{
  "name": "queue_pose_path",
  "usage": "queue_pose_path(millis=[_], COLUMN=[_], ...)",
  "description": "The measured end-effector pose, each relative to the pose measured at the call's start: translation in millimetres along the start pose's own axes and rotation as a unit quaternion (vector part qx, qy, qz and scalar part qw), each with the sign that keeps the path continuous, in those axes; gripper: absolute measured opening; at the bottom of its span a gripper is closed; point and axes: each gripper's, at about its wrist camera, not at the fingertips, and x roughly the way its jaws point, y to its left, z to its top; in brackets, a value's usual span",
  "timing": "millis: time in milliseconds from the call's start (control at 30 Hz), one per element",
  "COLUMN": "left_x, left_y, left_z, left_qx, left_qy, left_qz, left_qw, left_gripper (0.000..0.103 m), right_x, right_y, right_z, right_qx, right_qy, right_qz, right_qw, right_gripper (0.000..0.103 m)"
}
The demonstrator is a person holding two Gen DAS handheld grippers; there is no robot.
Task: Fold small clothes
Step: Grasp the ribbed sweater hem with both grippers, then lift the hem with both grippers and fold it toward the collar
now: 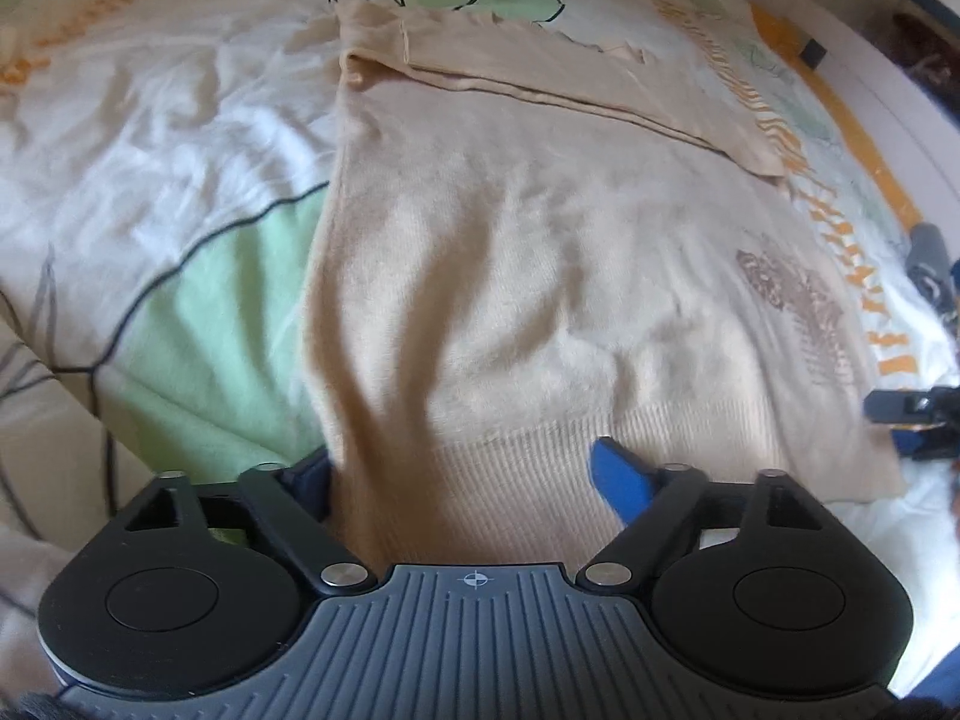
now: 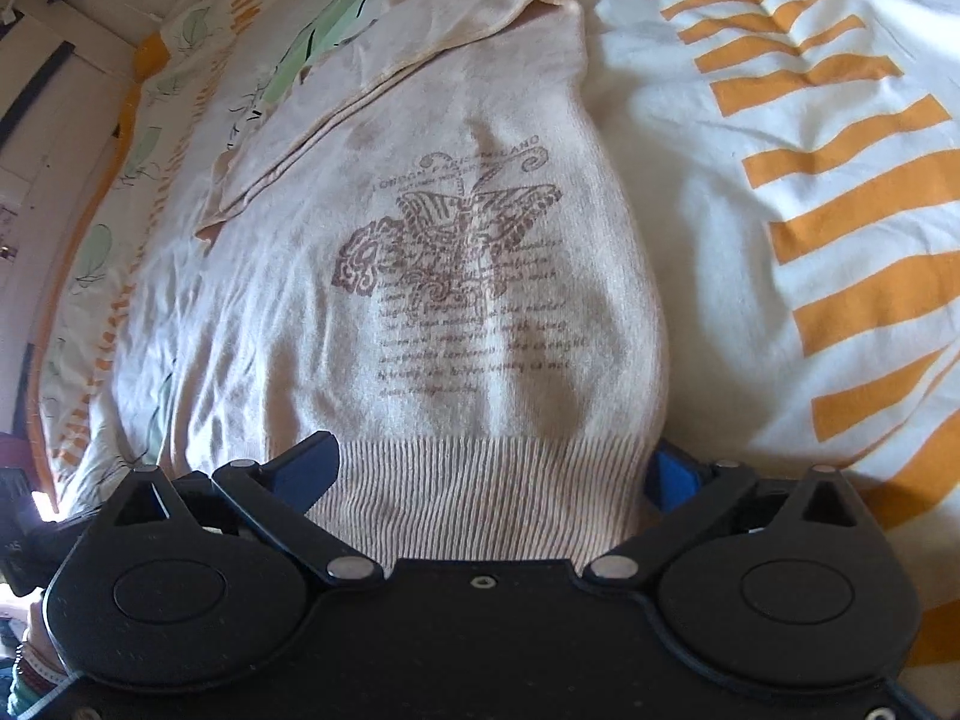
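On the bed, spread over a patterned duvet (image 2: 780,120), lies a cream knitted sweater (image 2: 480,330) with a brown printed motif (image 2: 450,246) on its front. It is laid flat, a sleeve (image 1: 540,78) already folded across the upper part, and its ribbed hem (image 2: 480,480) is turned toward the person, which seems the natural edge to lift for the next fold.

Each gripper sits at one end of that hem. The left gripper (image 1: 462,474) has its fingers (image 1: 621,480) spread wide to either side of the cloth, with the hem's left corner lying between them; nothing is pinched. The right gripper (image 2: 498,474) is likewise wide open, its fingers (image 2: 306,468) straddling the ribbing near the right corner without pressing on it. To my eye both are placed to close on the hem and carry it up toward the collar.

Around the sweater there is only rumpled bedding, green leaf shapes to one side, orange stripes to the other. A long crease (image 1: 390,330) runs down the left part of the knit and could be folded in unless smoothed. Nothing else blocks the way.
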Motion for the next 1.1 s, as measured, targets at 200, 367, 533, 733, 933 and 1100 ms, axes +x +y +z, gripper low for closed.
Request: queue_pose_path(millis=[200, 367, 533, 733, 933, 1100], left_x=[-15.7, -17.6, -8.7, -12.8, -34.0, -49.4], left_y=[12.2, 27.9, 32.1, 37.1, 37.6, 36.8], left_z=[-0.9, 0.7, 3.1, 3.4, 8.8, 24.6], left_qx=[-0.022, -0.053, -0.067, -0.086, -0.102, -0.112], left_qy=[0.011, 0.020, 0.030, 0.019, -0.026, -0.061], left_qz=[0.012, 0.002, 0.009, -0.009, -0.035, -0.050], left_qw=[0.9996, 0.9984, 0.9973, 0.9960, 0.9938, 0.9905], left_gripper=[0.062, 0.052, 0.021, 0.006, 0.006, 0.006], right_x=[-11.4, -22.8, -23.8, -27.8, -48.8, -63.4], right_y=[-5.4, -10.2, -10.6, -12.8, -11.4, -6.8], right_z=[1.1, -1.1, -4.6, -4.6, 4.8, 21.5], right_qx=[0.008, -0.004, -0.027, -0.019, -0.002, 0.006], right_qy=[0.015, 0.026, 0.033, 0.026, -0.024, -0.068], right_qz=[0.001, -0.005, -0.030, -0.017, 0.042, 0.087], right_qw=[1.000, 1.000, 0.999, 0.999, 0.999, 0.994], right_gripper=[0.084, 0.062, 0.035, 0.011, 0.011, 0.011])
